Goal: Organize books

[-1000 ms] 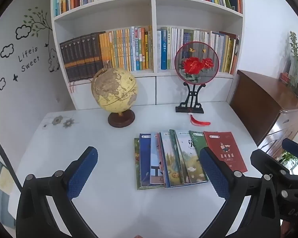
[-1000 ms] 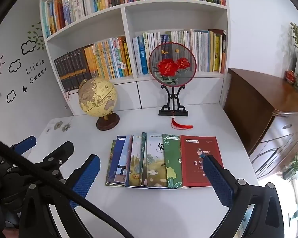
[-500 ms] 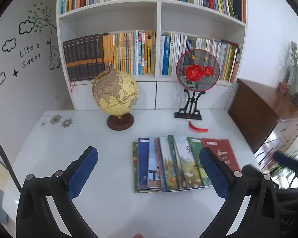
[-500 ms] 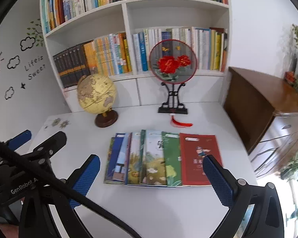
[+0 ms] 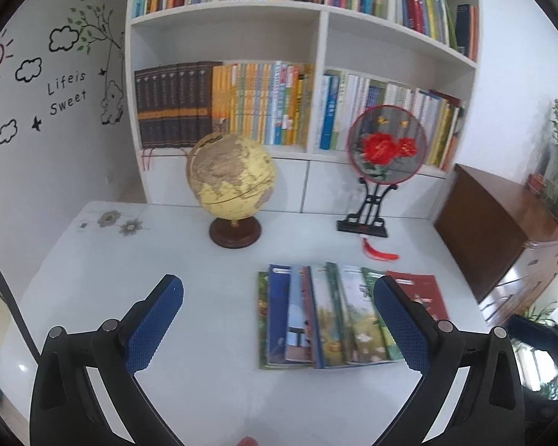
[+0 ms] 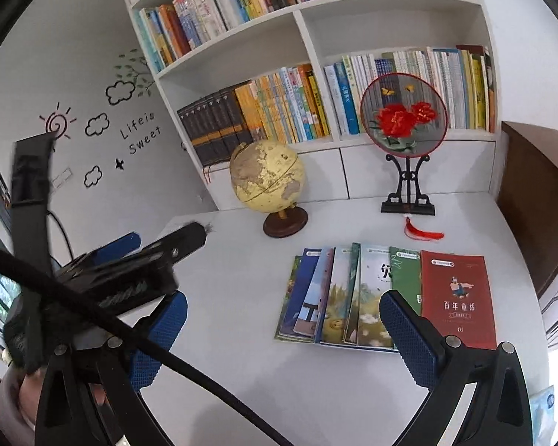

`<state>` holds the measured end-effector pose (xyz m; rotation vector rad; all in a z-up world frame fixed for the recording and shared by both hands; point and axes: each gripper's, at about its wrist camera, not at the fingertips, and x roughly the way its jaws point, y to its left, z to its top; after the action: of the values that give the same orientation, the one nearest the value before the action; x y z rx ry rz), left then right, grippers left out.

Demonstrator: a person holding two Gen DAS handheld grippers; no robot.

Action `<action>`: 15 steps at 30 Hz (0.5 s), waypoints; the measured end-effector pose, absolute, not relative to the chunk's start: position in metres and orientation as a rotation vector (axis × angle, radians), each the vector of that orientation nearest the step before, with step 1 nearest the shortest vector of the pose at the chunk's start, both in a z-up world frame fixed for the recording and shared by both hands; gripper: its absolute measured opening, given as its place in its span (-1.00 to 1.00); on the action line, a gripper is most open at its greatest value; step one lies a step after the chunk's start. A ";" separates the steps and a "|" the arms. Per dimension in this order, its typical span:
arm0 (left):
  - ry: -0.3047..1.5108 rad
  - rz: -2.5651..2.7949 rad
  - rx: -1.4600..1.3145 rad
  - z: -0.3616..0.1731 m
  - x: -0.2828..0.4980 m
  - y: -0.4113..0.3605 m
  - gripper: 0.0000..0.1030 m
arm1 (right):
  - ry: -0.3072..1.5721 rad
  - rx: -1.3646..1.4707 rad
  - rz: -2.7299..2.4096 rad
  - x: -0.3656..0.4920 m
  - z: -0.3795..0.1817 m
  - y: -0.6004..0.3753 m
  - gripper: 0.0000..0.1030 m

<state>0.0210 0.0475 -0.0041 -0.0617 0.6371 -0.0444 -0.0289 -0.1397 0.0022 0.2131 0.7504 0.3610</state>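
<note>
Several thin picture books [image 5: 331, 319] lie fanned in an overlapping row on the white table [image 5: 104, 278], with a red-covered book [image 5: 426, 291] at the right end. My left gripper [image 5: 279, 319] hovers open and empty above the table, short of the row and a little to its left. In the right wrist view the same row [image 6: 346, 297] and the red book [image 6: 457, 293] lie ahead. My right gripper [image 6: 284, 338] is open and holds nothing, its right finger [image 6: 409, 338] overlapping the row's near edge in the view. The left gripper's body [image 6: 130, 271] shows at the left.
A yellow globe [image 5: 230, 178] and a round embroidered fan on a black stand [image 5: 387, 148] stand at the back of the table. Behind them is a white bookcase [image 5: 316, 29] packed with upright books. A brown wooden cabinet [image 5: 502, 215] flanks the right side.
Both cameras have shifted. In the right wrist view the left gripper has risen and come forward. In the left wrist view the right gripper has dropped away at the right edge. The books have not moved.
</note>
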 end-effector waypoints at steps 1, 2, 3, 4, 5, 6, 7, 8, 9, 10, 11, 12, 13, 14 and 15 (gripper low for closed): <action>0.637 -0.025 -0.046 -0.018 0.026 0.051 0.99 | 0.757 0.216 0.363 -0.030 0.001 -0.139 1.00; 0.634 -0.003 -0.020 -0.035 0.032 0.054 0.99 | 0.765 0.219 0.363 -0.030 0.000 -0.140 1.00; 0.634 0.004 -0.001 -0.050 0.037 0.055 0.99 | 0.778 0.217 0.360 -0.030 -0.001 -0.140 1.00; 0.645 0.001 0.025 -0.079 0.045 0.057 0.99 | 0.788 0.207 0.350 -0.030 -0.002 -0.139 1.00; 0.676 0.003 0.036 -0.105 0.051 0.059 0.99 | 0.792 0.188 0.334 -0.032 -0.003 -0.139 1.00; 0.696 0.004 0.041 -0.123 0.055 0.061 0.98 | 0.798 0.170 0.322 -0.034 -0.003 -0.138 1.00; 0.725 -0.001 0.046 -0.152 0.059 0.062 0.98 | 0.802 0.161 0.315 -0.035 -0.002 -0.138 1.00; 0.736 -0.001 0.055 -0.170 0.060 0.062 0.98 | 0.800 0.153 0.308 -0.037 -0.001 -0.137 1.00; 0.741 0.005 0.073 -0.190 0.061 0.059 0.98 | 0.800 0.149 0.306 -0.039 0.000 -0.138 1.00; 0.766 0.012 0.095 -0.212 0.063 0.056 0.98 | 0.812 0.136 0.301 -0.040 -0.001 -0.136 1.00; 0.815 0.008 0.092 -0.233 0.066 0.054 0.98 | 0.825 0.126 0.296 -0.039 -0.001 -0.136 1.00; 0.836 0.006 0.076 -0.242 0.066 0.053 0.98 | 0.837 0.110 0.291 -0.040 -0.003 -0.134 1.00; 0.839 0.011 0.045 -0.252 0.064 0.054 0.98 | 0.847 0.101 0.290 -0.041 -0.004 -0.134 1.00; 0.833 0.012 0.028 -0.257 0.062 0.054 0.98 | 0.865 0.085 0.290 -0.041 -0.006 -0.133 1.00; 0.834 0.009 0.015 -0.262 0.060 0.053 0.98 | 0.879 0.069 0.289 -0.042 -0.008 -0.131 1.00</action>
<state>0.0603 0.0532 -0.2617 0.0151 0.8336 0.0093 -0.0420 -0.1314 -0.0084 0.0685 0.8794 0.2891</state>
